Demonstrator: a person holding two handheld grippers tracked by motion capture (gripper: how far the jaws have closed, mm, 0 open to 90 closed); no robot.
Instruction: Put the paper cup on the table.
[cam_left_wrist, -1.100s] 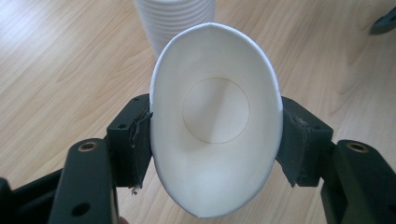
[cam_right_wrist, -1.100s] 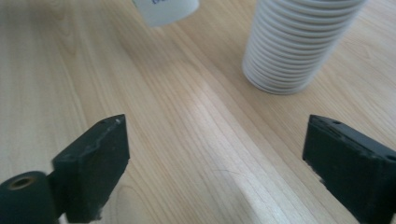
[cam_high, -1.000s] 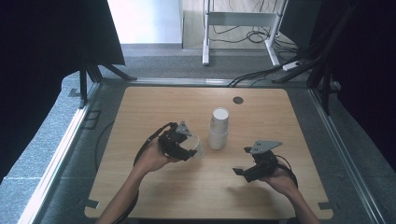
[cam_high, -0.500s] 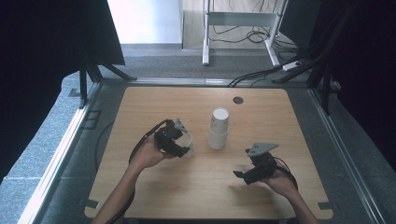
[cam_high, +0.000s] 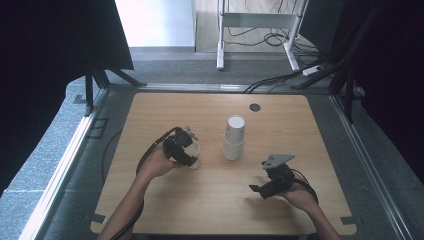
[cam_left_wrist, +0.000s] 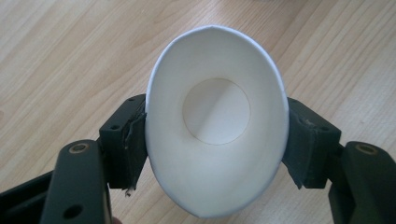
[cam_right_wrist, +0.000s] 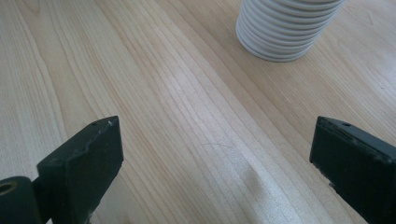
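Left gripper (cam_left_wrist: 215, 154), pointing down, pinches paper cup (cam_left_wrist: 215, 126), jaws easing apart.

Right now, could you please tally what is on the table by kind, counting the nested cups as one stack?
Single white paper cup, squeezed oval in the left claw: 1
Stack of white paper cups: 1
Dark round disc near the far edge: 1
Total: 3

Light wooden table (cam_high: 165, 215) mid-frame, small dark round mark (cam_high: 255, 107) near its upper edge, grey carpet (cam_high: 45, 165) at left, white metal stand (cam_high: 255, 20) with tangled cables (cam_high: 272, 37) at top centre
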